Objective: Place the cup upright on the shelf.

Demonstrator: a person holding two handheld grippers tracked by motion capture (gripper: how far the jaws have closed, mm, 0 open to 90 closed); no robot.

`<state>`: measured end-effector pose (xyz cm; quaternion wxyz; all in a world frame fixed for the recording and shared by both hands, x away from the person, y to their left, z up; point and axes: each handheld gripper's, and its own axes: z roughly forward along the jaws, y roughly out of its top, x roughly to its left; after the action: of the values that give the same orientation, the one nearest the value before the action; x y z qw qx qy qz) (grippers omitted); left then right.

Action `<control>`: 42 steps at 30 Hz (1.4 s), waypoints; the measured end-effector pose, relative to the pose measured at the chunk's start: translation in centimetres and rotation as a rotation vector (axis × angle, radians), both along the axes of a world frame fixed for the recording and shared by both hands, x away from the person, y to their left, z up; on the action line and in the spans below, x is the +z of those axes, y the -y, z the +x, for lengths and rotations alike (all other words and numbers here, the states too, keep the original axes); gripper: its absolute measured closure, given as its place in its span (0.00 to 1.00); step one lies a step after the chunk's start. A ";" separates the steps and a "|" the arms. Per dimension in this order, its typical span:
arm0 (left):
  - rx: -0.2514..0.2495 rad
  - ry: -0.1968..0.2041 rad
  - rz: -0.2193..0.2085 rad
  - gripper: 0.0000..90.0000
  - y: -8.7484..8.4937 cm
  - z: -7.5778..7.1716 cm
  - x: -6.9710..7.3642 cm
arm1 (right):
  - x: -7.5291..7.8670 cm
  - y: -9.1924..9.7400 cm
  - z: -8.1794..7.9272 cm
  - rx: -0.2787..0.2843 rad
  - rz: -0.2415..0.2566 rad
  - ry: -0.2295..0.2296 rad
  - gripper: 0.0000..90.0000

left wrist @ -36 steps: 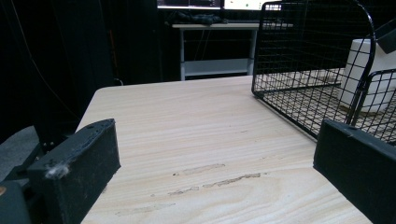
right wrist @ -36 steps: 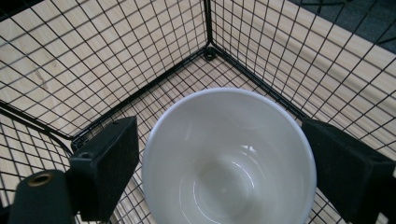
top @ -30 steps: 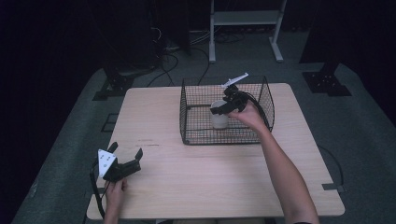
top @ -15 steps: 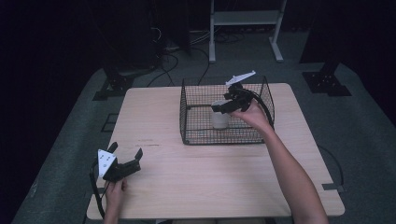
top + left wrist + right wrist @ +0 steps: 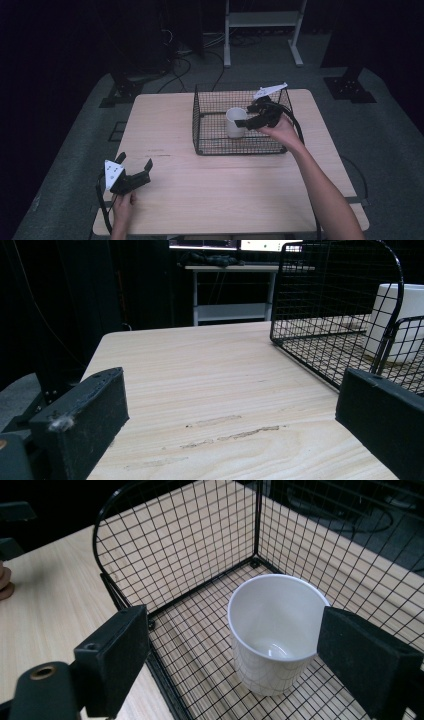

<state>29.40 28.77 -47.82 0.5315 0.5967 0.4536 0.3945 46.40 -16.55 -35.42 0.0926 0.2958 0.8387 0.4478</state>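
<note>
Jaws of the right gripper [image 5: 235,650] stand released astride the white cup [image 5: 274,630], centre frame; light, rigid, slick. Grip across the rim. Left gripper [image 5: 225,425] released, idle.

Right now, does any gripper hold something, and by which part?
Nothing is held. The right gripper is open above the white cup in the wire basket; the left gripper is open over the table.

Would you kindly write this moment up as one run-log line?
cup: upright, empty, inside wire basket | right gripper: open, over basket, jaws off the cup | left gripper: open, near table corner
</note>
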 end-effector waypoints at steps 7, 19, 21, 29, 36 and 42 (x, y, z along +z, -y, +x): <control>0.000 0.000 -0.002 0.00 0.0 0.0 0.0 | 0.1 0.9 -1.2 0.019 -0.010 0.001 0.14; 0.001 0.000 -0.003 0.00 0.0 0.0 0.0 | 0.1 2.3 -3.3 0.061 0.034 0.014 0.14; 0.001 0.000 -0.003 0.00 0.0 0.0 0.0 | 0.0 2.5 -3.7 0.067 0.035 0.018 0.14; 0.002 0.000 -0.006 0.00 0.0 0.0 0.0 | -0.6 3.3 -5.0 0.095 0.045 0.020 0.14; 0.002 0.000 -0.005 0.00 0.0 0.0 0.0 | -0.7 3.7 -6.3 0.114 0.055 0.028 0.15; 0.003 0.000 -0.006 0.00 0.0 0.0 0.0 | -1.4 3.9 -7.1 0.133 0.045 0.023 0.15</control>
<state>29.42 28.80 -47.82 0.5326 0.5944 0.4559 0.3939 39.33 -20.48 -36.81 0.0655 0.2365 0.8450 0.4751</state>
